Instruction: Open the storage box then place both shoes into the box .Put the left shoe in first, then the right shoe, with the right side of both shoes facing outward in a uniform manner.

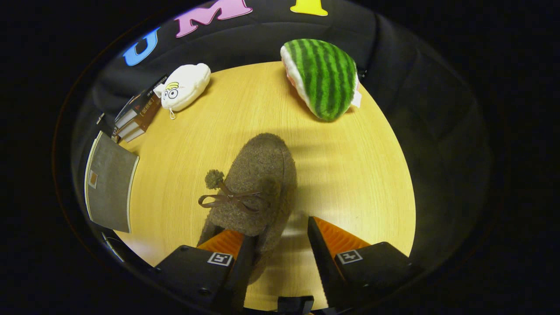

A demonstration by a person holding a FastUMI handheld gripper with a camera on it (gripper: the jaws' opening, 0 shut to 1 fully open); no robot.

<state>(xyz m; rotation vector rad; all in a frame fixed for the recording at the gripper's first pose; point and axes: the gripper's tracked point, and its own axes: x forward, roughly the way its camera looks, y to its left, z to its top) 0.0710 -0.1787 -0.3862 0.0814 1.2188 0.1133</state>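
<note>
Fingers of my gripper [280,245] sit closest to the lens, spread apart, with the heel end of a brown fuzzy shoe [258,183] between them. My left finger overlaps the shoe's collar and seems to touch it or even slip inside the opening; my right finger stands clear of it with bare table [350,175] showing in the gap. So I call the gripper released, not yet clamped on anything.

From the fingers, the shoe runs toward 12 o'clock with its toe pointing away and a bow with 1 visible pom-pom [214,178] on top. I judge that lining up from the heel is deliberate: closing on the collar wall gives a firm edge to pinch, and the soft upper will likely give a little under pressure.

Whether this is the left or right shoe, I cannot tell, and I see just 1 shoe from this angle.

At 10 o'clock, well apart from the shoe, a grey flat-topped box [109,183] hangs at the table edge; it may be the storage box, though I cannot tell if it is open. Beyond it lie stacked books [138,116] and a white plush pouch [183,87]. A watermelon-slice plush [323,76] rests at 1 o'clock.
</note>
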